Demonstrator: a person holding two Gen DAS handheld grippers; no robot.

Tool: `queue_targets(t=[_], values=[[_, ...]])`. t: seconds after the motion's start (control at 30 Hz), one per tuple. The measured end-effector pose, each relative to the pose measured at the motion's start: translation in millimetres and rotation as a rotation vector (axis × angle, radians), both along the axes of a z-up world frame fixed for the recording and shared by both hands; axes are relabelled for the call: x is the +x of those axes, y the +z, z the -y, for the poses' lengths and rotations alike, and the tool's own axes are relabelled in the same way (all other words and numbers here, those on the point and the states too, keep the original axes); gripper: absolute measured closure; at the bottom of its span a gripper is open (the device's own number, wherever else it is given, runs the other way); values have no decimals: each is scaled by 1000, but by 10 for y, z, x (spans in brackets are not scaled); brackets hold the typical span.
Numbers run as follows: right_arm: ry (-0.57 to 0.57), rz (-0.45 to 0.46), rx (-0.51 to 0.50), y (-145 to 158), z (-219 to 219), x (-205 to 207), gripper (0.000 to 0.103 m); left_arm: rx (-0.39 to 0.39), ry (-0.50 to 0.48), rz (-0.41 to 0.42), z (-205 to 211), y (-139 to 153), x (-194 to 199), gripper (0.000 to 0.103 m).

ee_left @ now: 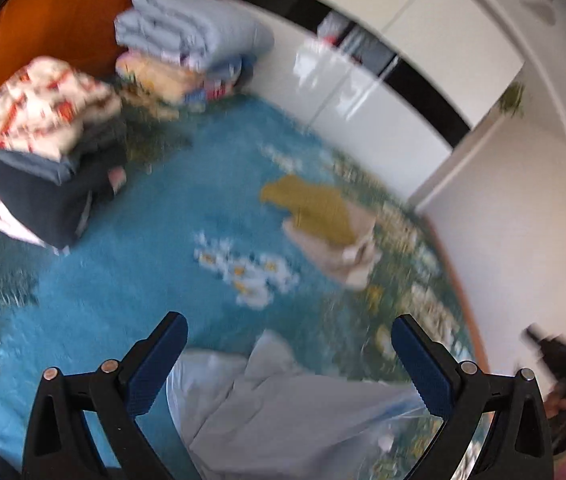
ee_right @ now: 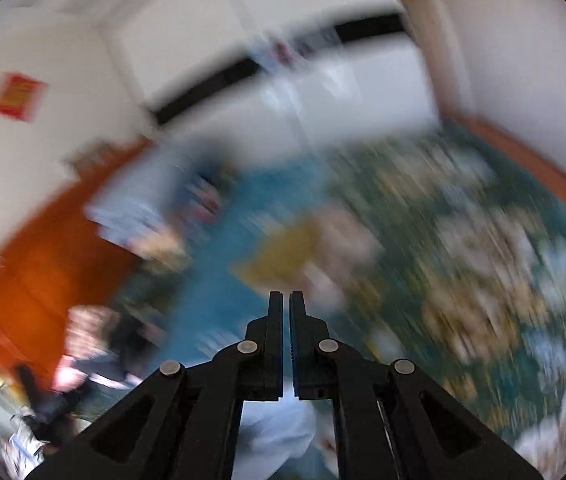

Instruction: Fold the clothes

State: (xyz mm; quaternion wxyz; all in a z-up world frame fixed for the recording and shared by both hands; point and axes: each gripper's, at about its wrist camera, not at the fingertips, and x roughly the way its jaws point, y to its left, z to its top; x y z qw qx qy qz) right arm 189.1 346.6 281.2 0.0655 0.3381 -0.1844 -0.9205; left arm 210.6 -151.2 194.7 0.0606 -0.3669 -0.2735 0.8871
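Ahead of your left gripper (ee_left: pixel 289 354), whose jaws stand wide apart, the blue floral bedspread (ee_left: pixel 131 264) lies bare through the middle, so you have a broad lane between the dark stack of folded clothes (ee_left: pixel 39 168) on the left and the mustard and beige garment (ee_left: pixel 323 220) on the right. The far end is blocked by the pile of folded light blue blankets (ee_left: pixel 191 32) against the orange headboard (ee_left: pixel 55 12), with the white wardrobe (ee_left: pixel 363 92) beside it. Directly under you the pale grey-blue garment (ee_left: pixel 283 412) covers the near edge of the bed.

Pale-blue garment (ee_left: pixel 283 412); seemingly floral teal bedspread (ee_left: pixel 123 288)
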Motion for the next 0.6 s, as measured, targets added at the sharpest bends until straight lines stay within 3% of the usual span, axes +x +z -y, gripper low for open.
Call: queue_targets(t=[0.1,0.2,0.3,0.4,0.43,0.5,0.6], values=[[-156,248,-25,-944,-421,-124,101,-5,-39,68,-163,-193,-85,0],[-129,315,-69,-1338,-475,-26,100,-30,-78,117,-387,-350,-156,0],[-36,368,-39,-1636,-232,-35,98,-50,-121,182,-614,-559,-218,0],[46,430,-90,-1974,32,4,97,-53,-130,246,-718,-776,-230,0],[71,446,-122,-2094,72,41,94,-48,-116,261,-706,-820,-236,0],[128,506,-158,-2376,306,36,68,-37,-89,279,-673,-879,-242,0],[184,523,-107,-2513,605,4,63,-45,-54,273,-613,-895,-208,0]])
